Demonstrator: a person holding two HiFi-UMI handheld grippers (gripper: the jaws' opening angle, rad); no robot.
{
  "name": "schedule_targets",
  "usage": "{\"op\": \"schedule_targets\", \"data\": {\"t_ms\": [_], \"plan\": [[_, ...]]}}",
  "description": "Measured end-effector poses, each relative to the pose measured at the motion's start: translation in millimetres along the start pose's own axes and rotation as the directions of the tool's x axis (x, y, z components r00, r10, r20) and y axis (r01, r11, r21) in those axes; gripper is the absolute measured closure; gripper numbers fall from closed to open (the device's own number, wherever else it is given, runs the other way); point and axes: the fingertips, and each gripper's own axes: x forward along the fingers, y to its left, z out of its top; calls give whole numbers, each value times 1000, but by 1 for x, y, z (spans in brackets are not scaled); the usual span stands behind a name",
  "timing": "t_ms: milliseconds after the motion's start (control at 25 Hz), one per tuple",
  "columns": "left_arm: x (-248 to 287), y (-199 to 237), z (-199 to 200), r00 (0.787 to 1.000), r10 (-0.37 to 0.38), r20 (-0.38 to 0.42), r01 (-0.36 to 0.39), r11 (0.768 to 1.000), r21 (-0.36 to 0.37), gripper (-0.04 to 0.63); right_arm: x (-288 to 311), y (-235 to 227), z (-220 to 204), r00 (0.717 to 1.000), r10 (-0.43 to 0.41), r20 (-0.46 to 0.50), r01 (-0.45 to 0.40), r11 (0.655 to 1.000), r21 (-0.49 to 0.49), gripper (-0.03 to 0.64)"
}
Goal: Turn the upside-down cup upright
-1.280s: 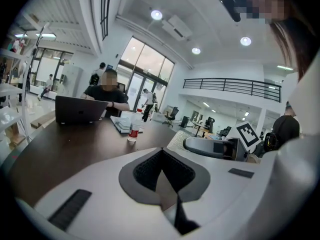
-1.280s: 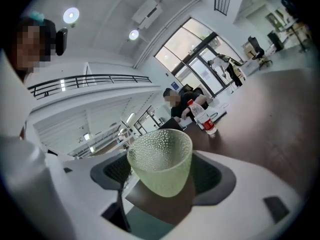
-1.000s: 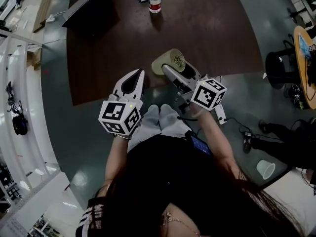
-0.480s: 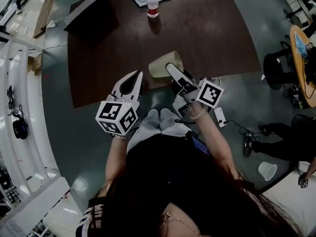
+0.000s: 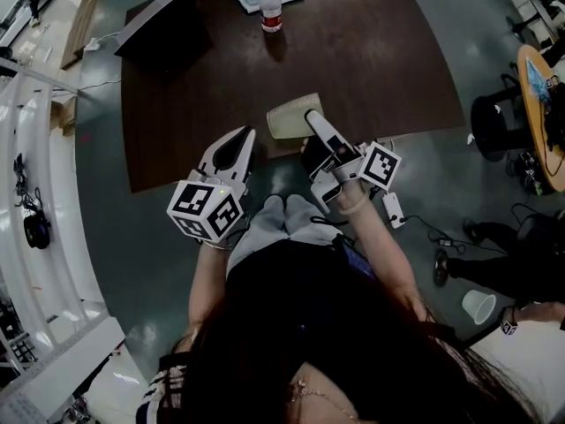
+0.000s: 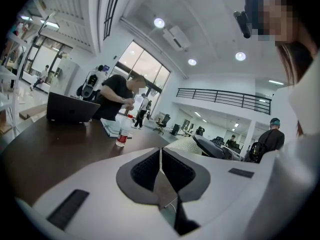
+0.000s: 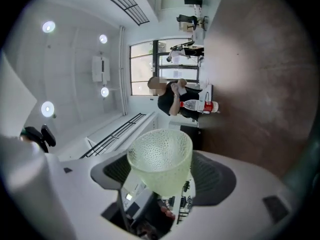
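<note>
A pale yellow-green dimpled cup (image 5: 290, 119) lies tilted on its side over the near edge of the dark brown table (image 5: 380, 51). My right gripper (image 5: 311, 118) is shut on it. In the right gripper view the cup (image 7: 161, 159) sits between the two grey pads (image 7: 215, 176), its wide end away from the camera. My left gripper (image 5: 248, 135) hovers to the left of the cup, shut with nothing in it. In the left gripper view its jaws (image 6: 160, 152) meet in a closed line, and the cup (image 6: 186, 145) shows just beyond them to the right.
A water bottle (image 5: 270, 5) with a red cap, a closed laptop (image 5: 163, 25) and papers stand at the table's far side. A person works behind the bottle (image 6: 121, 138). A paper cup (image 5: 478, 305) lies on the floor at the right, near a black stool (image 5: 501, 122).
The right gripper has rolled with the cup in it: the cup's mouth faced up toward the head camera before, and now the cup lies sideways. The left gripper has stayed put.
</note>
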Motion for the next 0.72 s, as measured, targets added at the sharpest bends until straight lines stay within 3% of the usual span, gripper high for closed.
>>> {"op": "schedule_targets", "data": {"t_ms": [480,720], "plan": [[-3,-6,-1,998,-62,-12,62,998,5,565,-1,-5,-7,997,68,30,-72,976,208,245],[-3,-6,-2,996,-80,-25,80,997,9,543,1,-3,-9,996,90,18,-92,969,227,245]]}}
